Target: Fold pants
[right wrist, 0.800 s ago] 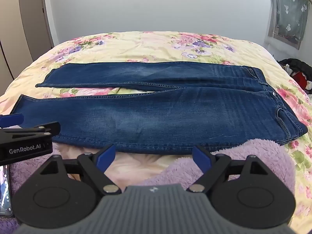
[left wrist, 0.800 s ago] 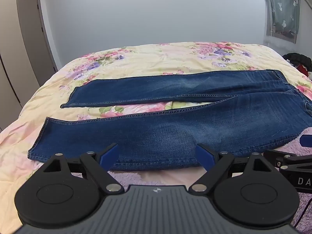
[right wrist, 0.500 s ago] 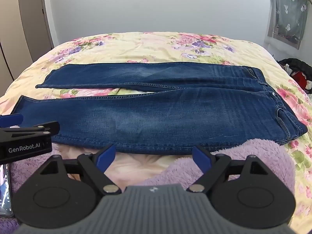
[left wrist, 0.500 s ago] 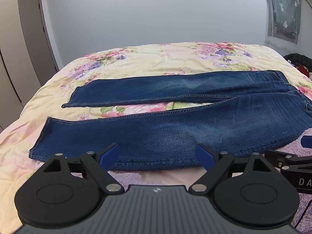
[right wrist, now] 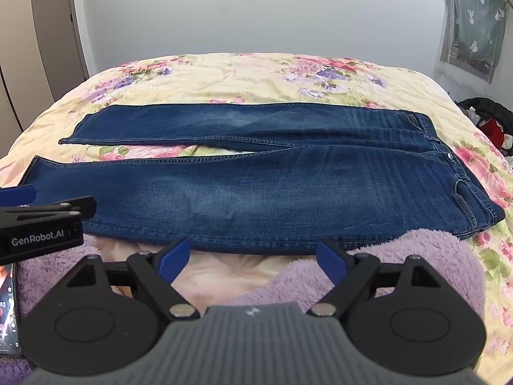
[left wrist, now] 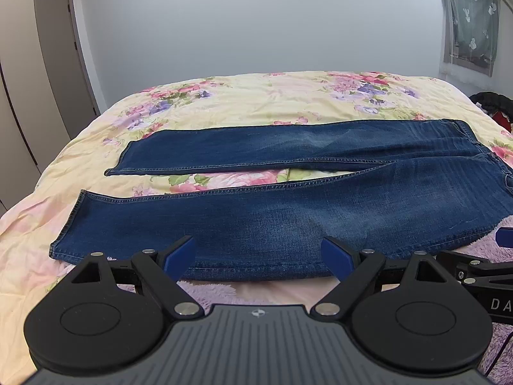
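Denim pants (left wrist: 288,215) flat, unfolded on bed (left wrist: 256,102); left gripper (left wrist: 258,253), right gripper (right wrist: 253,256) jaws spread, empty; next: pinch near-edge leg, fold over far leg

Dark blue jeans (left wrist: 288,211) lie flat, unfolded, legs slightly spread.

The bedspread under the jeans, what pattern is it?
Pale yellow bedspread with pink and purple flowers, clearest in the right wrist view.

Jeans (left wrist: 288,218) waistband cut off at the left wrist view's right edge. Phone (right wrist: 8,308) cropped at right wrist view's left edge, screen unreadable. Dark clothes pile (right wrist: 490,118) cropped.
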The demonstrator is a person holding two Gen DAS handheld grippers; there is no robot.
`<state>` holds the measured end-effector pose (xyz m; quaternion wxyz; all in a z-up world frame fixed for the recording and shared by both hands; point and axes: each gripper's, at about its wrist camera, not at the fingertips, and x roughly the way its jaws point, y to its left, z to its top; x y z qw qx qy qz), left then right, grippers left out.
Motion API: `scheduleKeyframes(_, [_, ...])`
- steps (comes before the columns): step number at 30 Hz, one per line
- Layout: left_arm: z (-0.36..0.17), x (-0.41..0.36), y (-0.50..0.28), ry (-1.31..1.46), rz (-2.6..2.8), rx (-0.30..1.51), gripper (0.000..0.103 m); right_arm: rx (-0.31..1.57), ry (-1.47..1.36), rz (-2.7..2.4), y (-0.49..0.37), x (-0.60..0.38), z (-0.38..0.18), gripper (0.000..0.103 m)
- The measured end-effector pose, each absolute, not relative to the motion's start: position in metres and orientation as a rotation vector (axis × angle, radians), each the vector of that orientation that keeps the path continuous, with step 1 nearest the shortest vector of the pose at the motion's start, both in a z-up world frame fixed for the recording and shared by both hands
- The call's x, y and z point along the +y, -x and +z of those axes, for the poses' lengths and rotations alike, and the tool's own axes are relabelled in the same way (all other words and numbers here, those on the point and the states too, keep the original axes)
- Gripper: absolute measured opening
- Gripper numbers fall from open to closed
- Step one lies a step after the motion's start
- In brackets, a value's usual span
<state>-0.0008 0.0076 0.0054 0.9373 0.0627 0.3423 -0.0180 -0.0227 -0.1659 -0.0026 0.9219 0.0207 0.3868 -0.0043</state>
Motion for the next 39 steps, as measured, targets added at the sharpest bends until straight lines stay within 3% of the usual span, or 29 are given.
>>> scheduleKeyframes(39, [0.0064,0.0064,0.0011,-0.129,-0.028,0.695,0.103,0.796,-0.039,-0.002,0.0250,-0.1640,0.0016,0.082])
